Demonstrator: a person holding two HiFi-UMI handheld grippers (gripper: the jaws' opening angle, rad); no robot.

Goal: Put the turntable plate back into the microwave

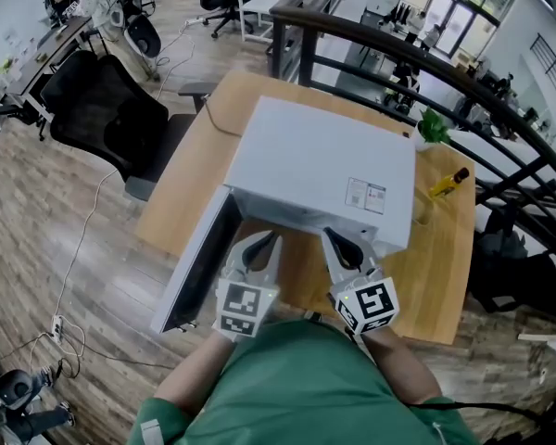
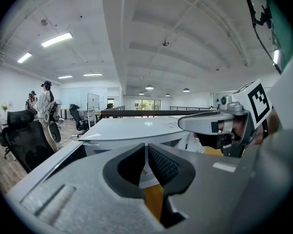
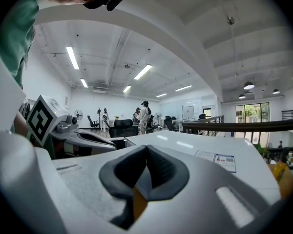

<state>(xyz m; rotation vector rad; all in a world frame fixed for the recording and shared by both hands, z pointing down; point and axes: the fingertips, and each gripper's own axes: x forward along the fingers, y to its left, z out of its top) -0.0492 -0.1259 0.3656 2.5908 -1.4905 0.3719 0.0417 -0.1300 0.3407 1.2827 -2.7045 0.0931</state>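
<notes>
The light is bright and even. In the head view, daylight enters through windows (image 1: pixel 459 7) at the upper right. The microwave (image 1: pixel 315 160) top looks pale, almost washed out, and the desk (image 1: pixel 440 267) is softly shaded under its front edge. The fisheye lens bends the railing (image 1: pixel 426 58) and the floor toward the edges. In both gripper views the ceiling strips (image 2: pixel 56 39) glare white and black corners ring the round picture. The left tool (image 2: pixel 146 147) and right tool (image 3: pixel 146 149), seen close up, are soft, while the room behind is sharper.
</notes>
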